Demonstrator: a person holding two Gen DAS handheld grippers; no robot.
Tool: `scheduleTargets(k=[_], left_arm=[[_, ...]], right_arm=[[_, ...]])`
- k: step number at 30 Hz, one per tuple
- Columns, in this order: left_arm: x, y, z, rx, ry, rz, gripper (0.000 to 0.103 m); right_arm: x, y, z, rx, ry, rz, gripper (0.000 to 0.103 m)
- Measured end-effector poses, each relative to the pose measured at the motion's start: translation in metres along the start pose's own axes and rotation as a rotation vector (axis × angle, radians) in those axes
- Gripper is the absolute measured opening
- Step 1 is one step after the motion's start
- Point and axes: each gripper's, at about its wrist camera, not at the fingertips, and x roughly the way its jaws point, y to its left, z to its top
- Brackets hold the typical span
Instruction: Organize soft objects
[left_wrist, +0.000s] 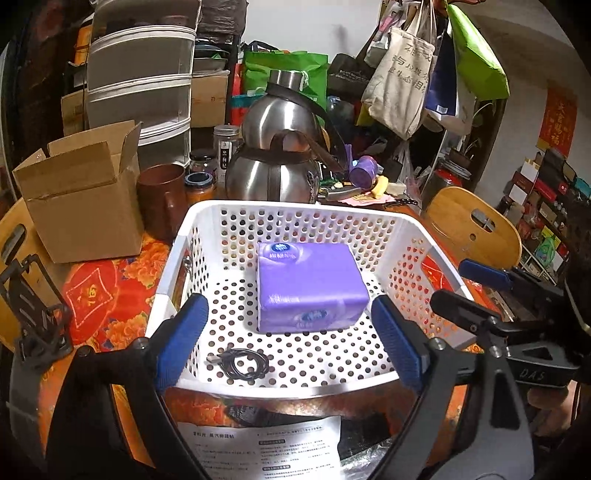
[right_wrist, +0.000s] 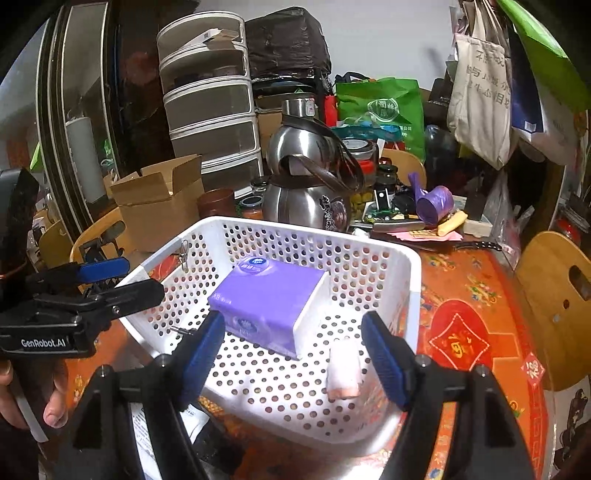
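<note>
A purple tissue pack (left_wrist: 308, 286) lies inside a white perforated basket (left_wrist: 291, 210) on the red patterned table; it also shows in the right wrist view (right_wrist: 267, 301), inside the same basket (right_wrist: 413, 291). A small white and pink soft packet (right_wrist: 345, 369) lies in the basket near its right wall. A coiled black cable (left_wrist: 240, 363) lies on the basket floor. My left gripper (left_wrist: 291, 343) is open and empty at the basket's near rim. My right gripper (right_wrist: 295, 354) is open and empty above the near rim. Each gripper shows in the other's view: the right (left_wrist: 480, 295), the left (right_wrist: 107, 280).
Two steel kettles (left_wrist: 273, 166) stand behind the basket. An open cardboard box (left_wrist: 81, 192) and a brown cup (left_wrist: 162, 199) stand at the left. A printed sheet (left_wrist: 258, 450) lies in front of the basket. A wooden chair back (right_wrist: 557, 306) stands at the right. Bags hang above.
</note>
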Motion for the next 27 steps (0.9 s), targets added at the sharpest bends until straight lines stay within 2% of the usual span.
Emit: scheduleTargets(k=[12,17,22,27], left_arm=[[-0.016,0.001,-0.009,-0.006,0.008,0.007,0.089],[-0.039,0.001,-0.023,-0.001,0.010,0.047,0.089],[-0.074,0.002,-0.062,-0.033,0.001,0.059,0.089],[-0.100,-0.005,-0.125,-0.061,-0.010,0.038,0.089]], right_arm=[[-0.005,0.003,-0.007,0.018,0.002,0.017,0.076],[-0.022,0.006,-0.017,0.052,0.002,0.016,0.076],[-0.051,0.016,-0.051,0.043,-0.014,0.023,0.076],[-0.078,0.025,-0.108,0.024,-0.005,0.020,0.077]])
